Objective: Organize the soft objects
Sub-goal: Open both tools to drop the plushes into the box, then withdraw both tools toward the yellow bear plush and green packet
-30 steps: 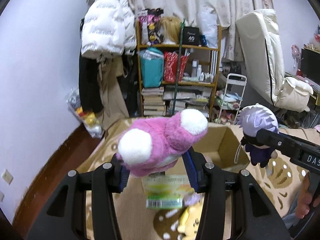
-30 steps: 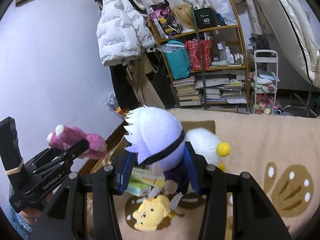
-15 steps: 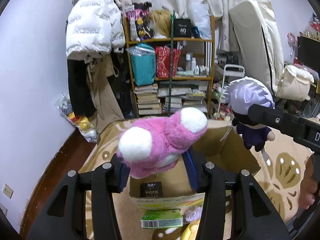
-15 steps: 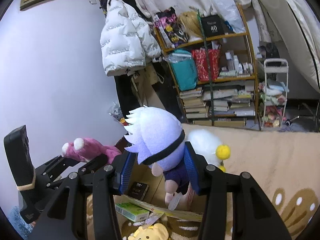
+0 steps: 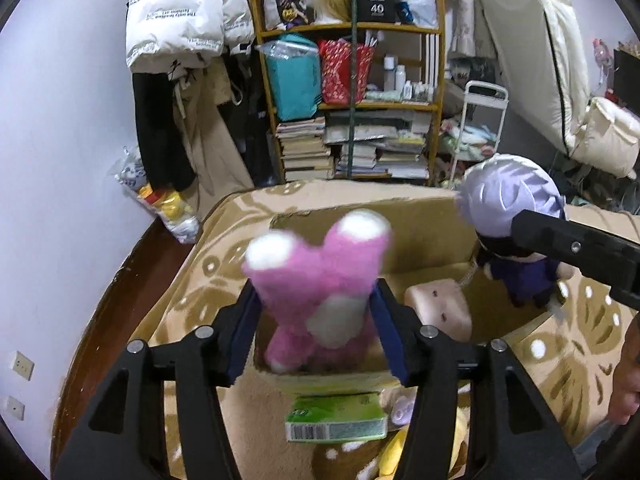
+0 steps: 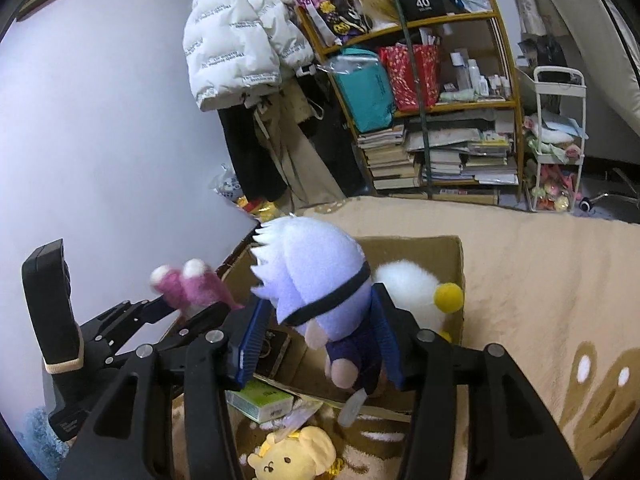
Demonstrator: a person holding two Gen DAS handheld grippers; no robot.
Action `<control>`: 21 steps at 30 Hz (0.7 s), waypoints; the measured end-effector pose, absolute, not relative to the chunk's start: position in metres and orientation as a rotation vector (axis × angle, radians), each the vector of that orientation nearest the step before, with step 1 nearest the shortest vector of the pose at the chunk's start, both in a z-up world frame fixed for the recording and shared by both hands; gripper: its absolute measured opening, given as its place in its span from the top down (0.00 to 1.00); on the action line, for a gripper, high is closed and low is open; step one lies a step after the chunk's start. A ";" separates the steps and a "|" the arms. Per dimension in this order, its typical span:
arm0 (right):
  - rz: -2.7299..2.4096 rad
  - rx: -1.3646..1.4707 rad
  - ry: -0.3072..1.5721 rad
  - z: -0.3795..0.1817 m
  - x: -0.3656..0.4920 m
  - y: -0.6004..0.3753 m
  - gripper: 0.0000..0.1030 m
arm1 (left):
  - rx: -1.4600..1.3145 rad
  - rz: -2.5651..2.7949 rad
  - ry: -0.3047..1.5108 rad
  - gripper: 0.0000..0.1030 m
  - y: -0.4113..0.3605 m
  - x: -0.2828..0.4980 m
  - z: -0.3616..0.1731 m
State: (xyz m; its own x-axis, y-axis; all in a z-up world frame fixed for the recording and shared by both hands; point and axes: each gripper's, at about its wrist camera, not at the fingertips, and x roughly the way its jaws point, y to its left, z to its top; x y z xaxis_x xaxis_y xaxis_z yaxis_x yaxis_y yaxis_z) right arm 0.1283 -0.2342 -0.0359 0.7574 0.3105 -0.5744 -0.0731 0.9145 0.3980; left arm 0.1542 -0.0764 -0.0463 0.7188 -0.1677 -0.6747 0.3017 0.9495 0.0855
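Both jaws are opening over the cardboard box [image 5: 432, 236]: pink plush [image 5: 320, 288] and white-haired doll [image 6: 320, 280] are light, squashy, slipping loose; grip their bellies.

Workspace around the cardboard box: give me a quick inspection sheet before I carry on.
Surface: beige patterned blanket, box resting on it.
Job's things: pink plush and white-haired doll over the open cardboard box; white plush and tan cushion inside.
Clutter: green packet and yellow plush before the box.
Grippers: left gripper jaws opening, pink plush between them, blurred; right gripper jaws opening, doll between them.
Cables: nothing seen.
Surroundings: crowded shelf, white jacket, white trolley.
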 end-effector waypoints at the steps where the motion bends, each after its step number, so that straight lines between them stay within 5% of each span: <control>1: 0.214 0.363 0.696 -0.038 0.129 -0.233 0.47 | 0.191 -0.265 0.734 0.45 -0.076 0.155 -0.046; 6: 0.194 0.327 0.710 -0.039 0.126 -0.229 0.40 | 0.176 -0.261 0.736 0.33 -0.070 0.150 -0.040; 21: 0.114 0.286 0.688 -0.027 0.103 -0.222 0.10 | 0.171 -0.245 0.757 0.23 -0.046 0.116 -0.026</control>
State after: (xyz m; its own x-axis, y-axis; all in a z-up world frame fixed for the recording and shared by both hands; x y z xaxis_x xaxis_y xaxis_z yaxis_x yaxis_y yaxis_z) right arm 0.1030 -0.2220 -0.0265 0.7683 0.1977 -0.6088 -0.0102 0.9548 0.2971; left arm 0.1163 -0.0465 -0.0256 0.7002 -0.1579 -0.6963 0.2802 0.9578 0.0646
